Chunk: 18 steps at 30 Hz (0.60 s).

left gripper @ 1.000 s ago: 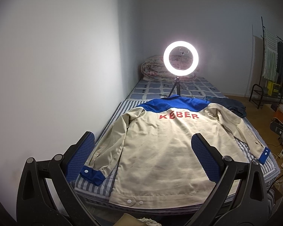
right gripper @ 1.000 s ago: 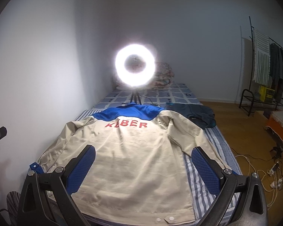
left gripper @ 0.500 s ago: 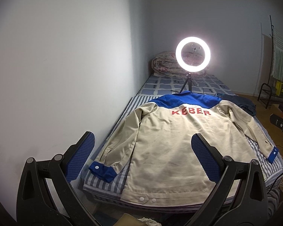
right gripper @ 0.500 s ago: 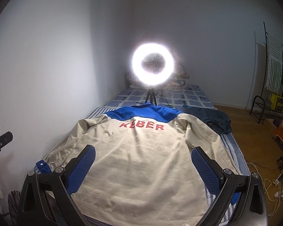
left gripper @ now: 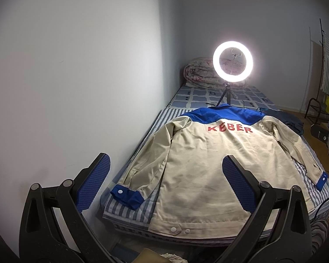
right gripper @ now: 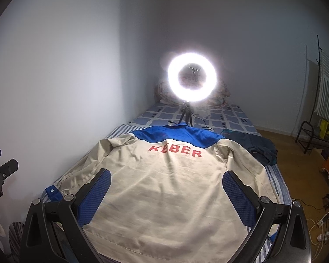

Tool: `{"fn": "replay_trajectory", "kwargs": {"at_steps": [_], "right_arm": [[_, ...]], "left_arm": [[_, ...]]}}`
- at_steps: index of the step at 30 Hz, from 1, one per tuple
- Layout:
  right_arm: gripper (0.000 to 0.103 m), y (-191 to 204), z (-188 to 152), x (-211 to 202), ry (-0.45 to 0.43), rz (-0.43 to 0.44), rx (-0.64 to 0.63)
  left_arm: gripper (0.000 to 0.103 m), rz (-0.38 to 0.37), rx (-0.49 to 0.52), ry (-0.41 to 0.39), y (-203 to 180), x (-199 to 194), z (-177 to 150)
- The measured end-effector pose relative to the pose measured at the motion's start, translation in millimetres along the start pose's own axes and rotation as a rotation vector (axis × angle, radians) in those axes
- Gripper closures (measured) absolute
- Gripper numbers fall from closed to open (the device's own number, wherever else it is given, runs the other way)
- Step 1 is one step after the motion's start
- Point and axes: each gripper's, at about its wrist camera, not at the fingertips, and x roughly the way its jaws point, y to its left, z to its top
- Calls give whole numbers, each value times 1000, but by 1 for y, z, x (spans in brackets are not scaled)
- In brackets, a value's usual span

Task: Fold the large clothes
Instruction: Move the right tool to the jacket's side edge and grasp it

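The jacket (left gripper: 210,171) lies back-up, spread flat on the bed (left gripper: 193,97), sleeves out. Both claws, left (left gripper: 164,182) and right (right gripper: 166,194), hang over its hem, spread apart, empty. Folding hasn't begun; next likely calls for gripping 1 sleeve.

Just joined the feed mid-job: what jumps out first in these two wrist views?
The lit ring light glares from its tripod at the far end of the bed, in front of a rolled quilt. Spread flat, back up, on the near end lies a beige jacket with a blue yoke, blue cuffs and red lettering. A dark garment lies crumpled by its right shoulder, and both tongs hang open above the hem, holding nothing.
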Motion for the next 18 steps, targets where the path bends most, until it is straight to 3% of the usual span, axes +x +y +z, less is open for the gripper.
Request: {"fn": "replay_trajectory", "kwargs": {"at_steps": [9,18], "right_arm": [[0,23,9,7,-11,34,-40],[0,70,15,38,-39,191,-139]], "left_arm": [[0,21,-9,6,13,1,-3],[0,40,-10,52,36,-2,-28]]}}
